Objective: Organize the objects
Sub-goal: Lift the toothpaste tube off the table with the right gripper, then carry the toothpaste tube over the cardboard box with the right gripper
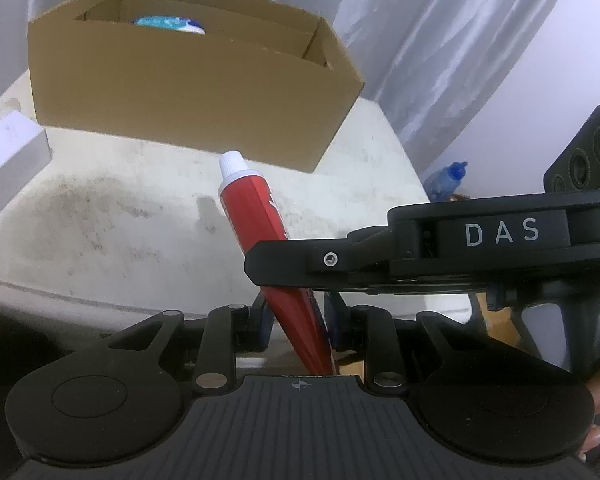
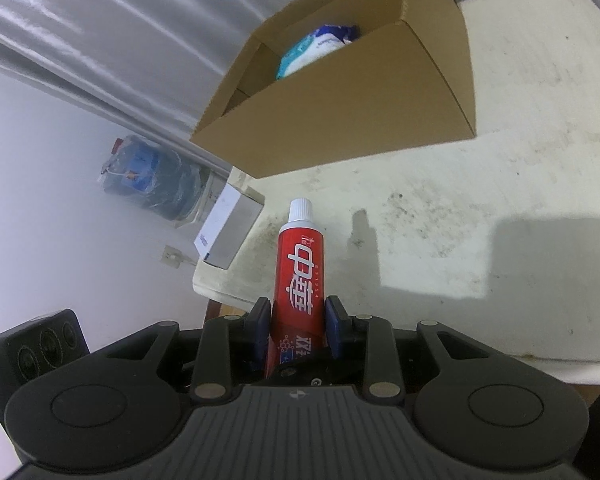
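Note:
A red toothpaste tube (image 1: 252,208) with a white cap is held up above the table, cap pointing away. My left gripper (image 1: 296,316) has its blue pads on both sides of the tube's lower end. My right gripper (image 2: 298,330) is shut on the same tube (image 2: 300,264), and its black body (image 1: 440,256) crosses the left wrist view from the right. An open cardboard box (image 1: 188,92) stands at the back of the table, with a blue and white packet (image 2: 316,50) inside; the box also shows in the right wrist view (image 2: 360,108).
The white stained table (image 1: 120,220) holds a small white carton (image 1: 8,160) at its left side, also visible in the right wrist view (image 2: 228,232). A large blue water bottle (image 2: 152,176) stands on the floor beyond the table. Curtains hang behind.

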Available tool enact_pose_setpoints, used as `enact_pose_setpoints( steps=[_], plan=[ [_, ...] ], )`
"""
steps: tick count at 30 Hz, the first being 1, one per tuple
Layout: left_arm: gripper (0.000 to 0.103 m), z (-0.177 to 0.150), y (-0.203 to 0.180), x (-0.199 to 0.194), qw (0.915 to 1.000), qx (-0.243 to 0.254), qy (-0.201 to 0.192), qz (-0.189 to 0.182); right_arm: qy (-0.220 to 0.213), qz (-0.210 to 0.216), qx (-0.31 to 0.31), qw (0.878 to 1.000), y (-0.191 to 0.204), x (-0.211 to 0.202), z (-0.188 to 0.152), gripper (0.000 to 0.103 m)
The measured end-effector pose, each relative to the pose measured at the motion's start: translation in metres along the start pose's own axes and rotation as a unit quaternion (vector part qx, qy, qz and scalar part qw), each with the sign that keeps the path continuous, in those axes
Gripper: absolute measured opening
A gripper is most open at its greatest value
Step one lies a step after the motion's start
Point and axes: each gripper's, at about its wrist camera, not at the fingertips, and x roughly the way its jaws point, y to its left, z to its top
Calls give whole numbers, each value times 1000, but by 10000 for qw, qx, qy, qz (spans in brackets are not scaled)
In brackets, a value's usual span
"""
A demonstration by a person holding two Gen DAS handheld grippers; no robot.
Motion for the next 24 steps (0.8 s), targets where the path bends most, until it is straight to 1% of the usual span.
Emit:
enact_pose_setpoints(
  steps=[9, 10, 16, 24],
  plan=[
    [25, 7, 3, -15, 9998, 44, -193, -4, -136, 78, -134, 9998, 14, -4, 7, 32],
    [25, 8, 4, -18, 9996, 69, -287, 27, -152, 84, -144, 9997, 16, -5, 8, 32],
    [25, 19, 1, -29, 9988, 195, -455, 37, -326, 175, -214, 9991, 29, -10, 18, 32],
    [25, 47, -4, -46, 9971, 419, -630, 94, -559, 363, -239, 9975, 47, -18, 39, 33]
  ],
)
